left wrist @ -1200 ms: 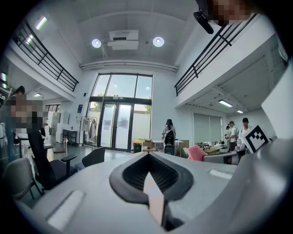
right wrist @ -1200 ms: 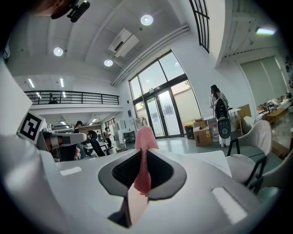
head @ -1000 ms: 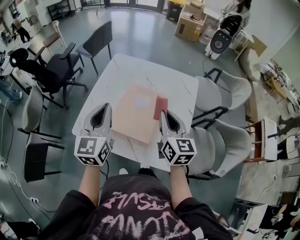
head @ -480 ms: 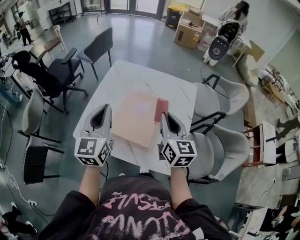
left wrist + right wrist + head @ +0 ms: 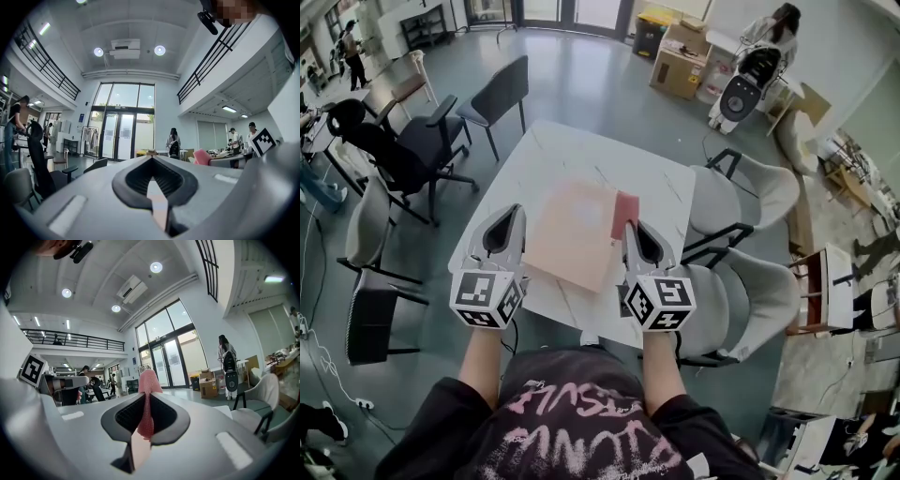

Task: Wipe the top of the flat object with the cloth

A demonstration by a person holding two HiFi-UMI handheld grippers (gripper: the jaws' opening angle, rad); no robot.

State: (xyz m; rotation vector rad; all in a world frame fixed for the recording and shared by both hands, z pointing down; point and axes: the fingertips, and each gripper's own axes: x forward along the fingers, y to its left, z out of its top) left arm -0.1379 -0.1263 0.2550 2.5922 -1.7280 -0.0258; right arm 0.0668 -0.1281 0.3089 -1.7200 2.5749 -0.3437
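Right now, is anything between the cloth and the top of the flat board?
Nothing visible. The cloth, clamped in the right gripper, is at the flat board's right edge. The board's top is bare, and the left gripper sits off its left edge.

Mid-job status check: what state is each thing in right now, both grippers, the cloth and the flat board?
Right gripper: shut on the cloth.
Left gripper: shut, nothing between its jaws.
Cloth: pinched, sticking out past the jaws by the board's right edge.
Flat board: lying flat on the table, top uncovered.
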